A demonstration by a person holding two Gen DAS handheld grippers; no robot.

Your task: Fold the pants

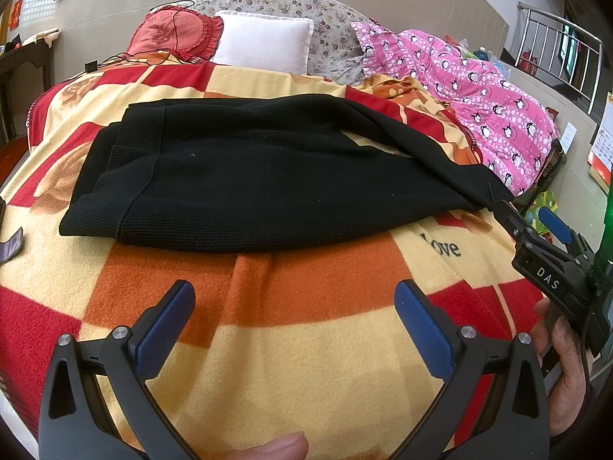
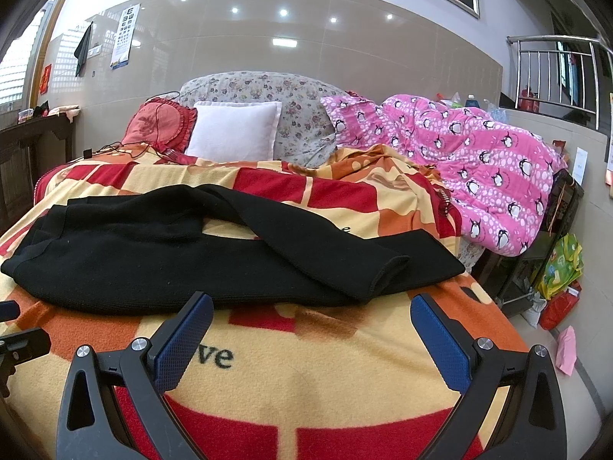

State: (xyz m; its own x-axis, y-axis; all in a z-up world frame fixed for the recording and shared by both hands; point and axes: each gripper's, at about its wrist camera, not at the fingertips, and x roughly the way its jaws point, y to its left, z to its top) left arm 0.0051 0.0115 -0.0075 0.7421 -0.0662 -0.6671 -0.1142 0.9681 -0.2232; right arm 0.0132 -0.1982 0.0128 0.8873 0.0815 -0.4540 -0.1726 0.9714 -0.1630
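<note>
Fleecy checked blanket (image 1: 306, 345) bears ribbed black pants (image 1: 249, 184).

black knit pants (image 1: 249, 176), lying flat on bed, legs overlapping

One pair of black pants (image 1: 245, 188), laid across one bed covered by one red, orange and cream blanket (image 1: 306, 329). Two grippers: the left gripper (image 1: 295, 322) and the right gripper (image 2: 310, 329), each with two blue-padded fingers set apart. Three pillows at the head of the bed: one red pillow (image 1: 180, 32), one white pillow (image 1: 264, 40), one floral pillow (image 1: 283, 4). One pink penguin-print quilt (image 1: 479, 88).
</note>
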